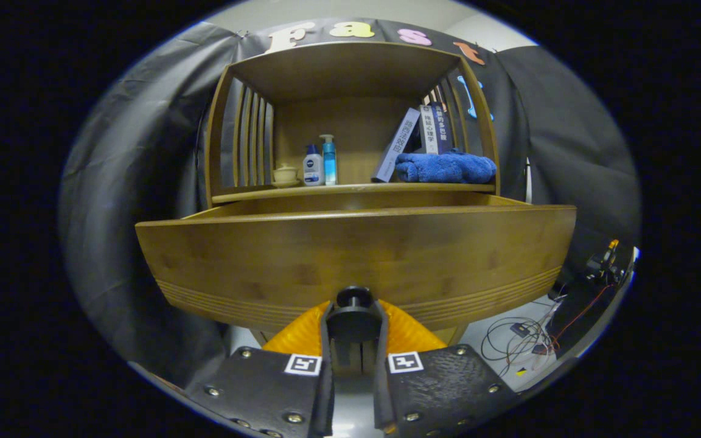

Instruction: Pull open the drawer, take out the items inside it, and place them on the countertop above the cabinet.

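Note:
The wooden drawer (356,249) of the cabinet stands pulled out toward me, its wide front panel just beyond the fingers. A dark round knob (353,297) sits low on the middle of that front. My gripper (353,315) is shut on the knob, one finger pressing on each side of it. The front panel hides the inside of the drawer, so I cannot see what lies in it. Above the drawer runs the countertop (350,190), under an open wooden shelf frame.
On the countertop stand a small cup (285,174), a white bottle (313,165) and a blue pump bottle (328,159) at the left. Leaning books (429,128) and a folded blue towel (445,167) are at the right. Loose cables (521,340) lie on the floor to the lower right.

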`<act>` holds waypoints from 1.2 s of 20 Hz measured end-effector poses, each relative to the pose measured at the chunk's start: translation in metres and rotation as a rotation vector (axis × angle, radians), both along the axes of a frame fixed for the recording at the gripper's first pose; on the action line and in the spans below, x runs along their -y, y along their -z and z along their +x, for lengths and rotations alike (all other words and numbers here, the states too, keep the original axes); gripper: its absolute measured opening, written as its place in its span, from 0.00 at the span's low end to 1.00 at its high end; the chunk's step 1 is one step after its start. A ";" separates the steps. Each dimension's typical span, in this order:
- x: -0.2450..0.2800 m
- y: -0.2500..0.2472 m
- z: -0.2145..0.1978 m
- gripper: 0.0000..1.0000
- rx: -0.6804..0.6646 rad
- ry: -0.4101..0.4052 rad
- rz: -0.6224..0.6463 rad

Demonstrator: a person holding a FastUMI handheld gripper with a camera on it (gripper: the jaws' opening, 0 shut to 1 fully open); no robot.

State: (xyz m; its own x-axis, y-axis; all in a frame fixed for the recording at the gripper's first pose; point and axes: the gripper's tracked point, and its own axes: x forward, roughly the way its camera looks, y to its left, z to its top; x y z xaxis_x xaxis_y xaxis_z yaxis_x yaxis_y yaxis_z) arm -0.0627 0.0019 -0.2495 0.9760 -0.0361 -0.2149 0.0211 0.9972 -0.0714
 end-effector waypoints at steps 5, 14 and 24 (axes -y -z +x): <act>0.000 0.002 -0.001 0.26 0.000 0.004 0.008; -0.031 -0.041 -0.014 0.97 -0.047 -0.040 0.024; -0.042 -0.138 0.025 0.97 -0.135 -0.058 -0.085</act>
State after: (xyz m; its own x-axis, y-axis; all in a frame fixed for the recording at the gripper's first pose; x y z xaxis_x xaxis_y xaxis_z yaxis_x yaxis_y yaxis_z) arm -0.0375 0.0444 -0.1110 0.9395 -0.0045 -0.3425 -0.0515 0.9867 -0.1543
